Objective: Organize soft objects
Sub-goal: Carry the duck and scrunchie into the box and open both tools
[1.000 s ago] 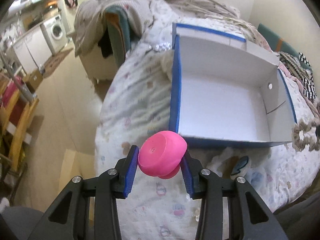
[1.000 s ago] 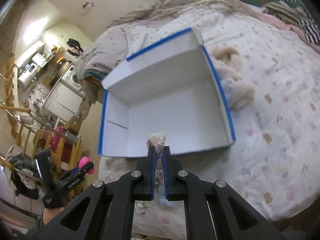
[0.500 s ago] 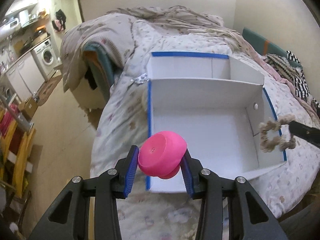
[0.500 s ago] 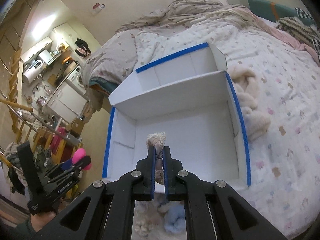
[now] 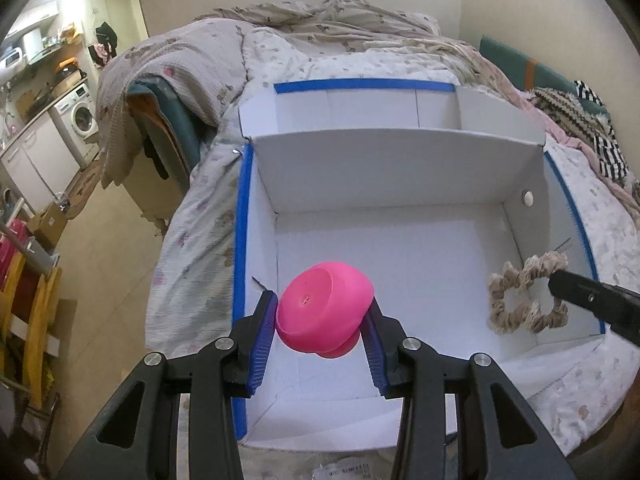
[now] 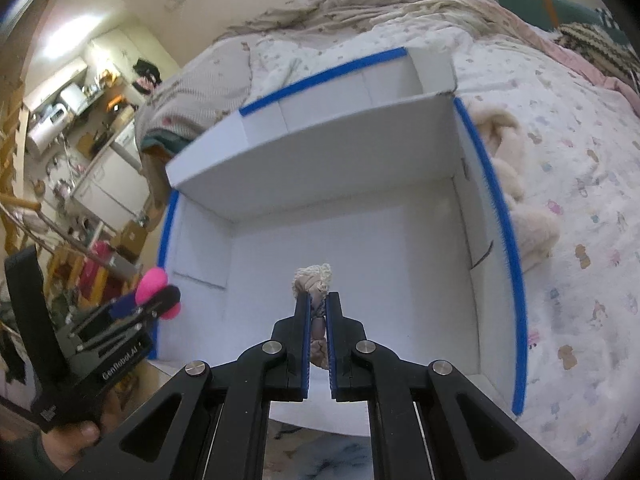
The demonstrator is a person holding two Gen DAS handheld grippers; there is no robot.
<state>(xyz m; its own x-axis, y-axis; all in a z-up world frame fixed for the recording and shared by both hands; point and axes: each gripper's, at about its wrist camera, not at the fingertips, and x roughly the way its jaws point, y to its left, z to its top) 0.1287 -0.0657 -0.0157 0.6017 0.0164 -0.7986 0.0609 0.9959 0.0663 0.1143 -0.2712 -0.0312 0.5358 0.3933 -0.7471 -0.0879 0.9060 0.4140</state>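
My left gripper (image 5: 322, 316) is shut on a pink soft toy (image 5: 325, 312) and holds it above the near left part of the open white box with blue edges (image 5: 400, 168). My right gripper (image 6: 318, 300) is shut on a beige scrunchie (image 6: 314, 280) and holds it over the box floor (image 6: 360, 264). The scrunchie (image 5: 524, 298) hangs over the box's right side in the left wrist view. The left gripper with the pink toy (image 6: 154, 284) shows at the box's left edge in the right wrist view.
The box lies on a bed with a patterned quilt (image 6: 580, 208). A cream plush toy (image 6: 516, 188) lies against the box's right wall. Crumpled blankets (image 5: 320, 20) are at the back. Floor and a washing machine (image 5: 80, 116) are to the left.
Both grippers have moved forward over the box with their objects. The box looks nearer and larger in both views. The scrunchie is now over the box's right side.
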